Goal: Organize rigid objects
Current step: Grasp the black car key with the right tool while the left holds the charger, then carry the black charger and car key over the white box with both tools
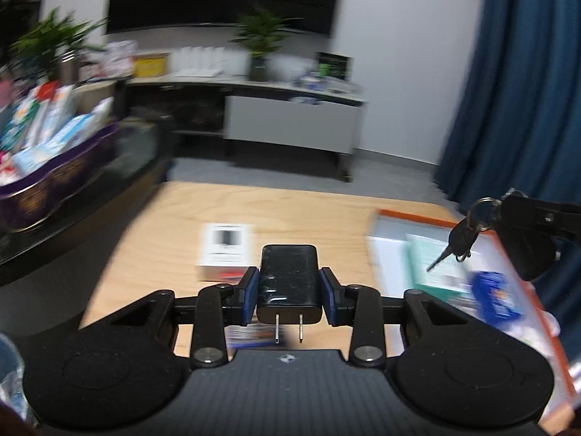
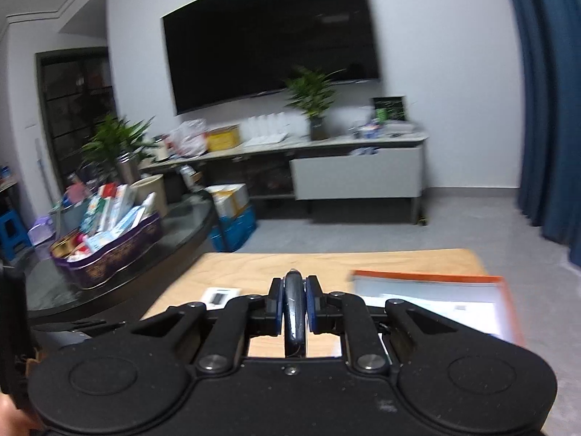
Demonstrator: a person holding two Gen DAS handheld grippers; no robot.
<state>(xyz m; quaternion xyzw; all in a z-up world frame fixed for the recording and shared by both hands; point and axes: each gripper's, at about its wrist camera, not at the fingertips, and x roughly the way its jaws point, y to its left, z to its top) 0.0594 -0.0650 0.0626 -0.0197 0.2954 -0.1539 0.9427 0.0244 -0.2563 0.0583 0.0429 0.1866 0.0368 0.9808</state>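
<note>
Ahead of the left gripper (image 1: 289, 292), a small box (image 1: 226, 250) lies on the table (image 1: 174, 218); to its right sits a tray (image 1: 435, 250), keys (image 1: 459, 239) hanging above.

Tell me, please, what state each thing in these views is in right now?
Left gripper: jaws shut on the charger.
Charger: held off the table, prongs toward the camera.
Right gripper: jaws shut on the key fob.
Key fob: clamped.
Keys: dangling.
Orange-edged tray: on the table.

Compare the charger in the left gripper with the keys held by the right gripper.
The charger is one black block, clamped flat with prongs pointing back; the keys hang loose from a ring. The charger fills the left gripper; the right gripper pinches only a thin fob. Both are lifted above the table.
</note>
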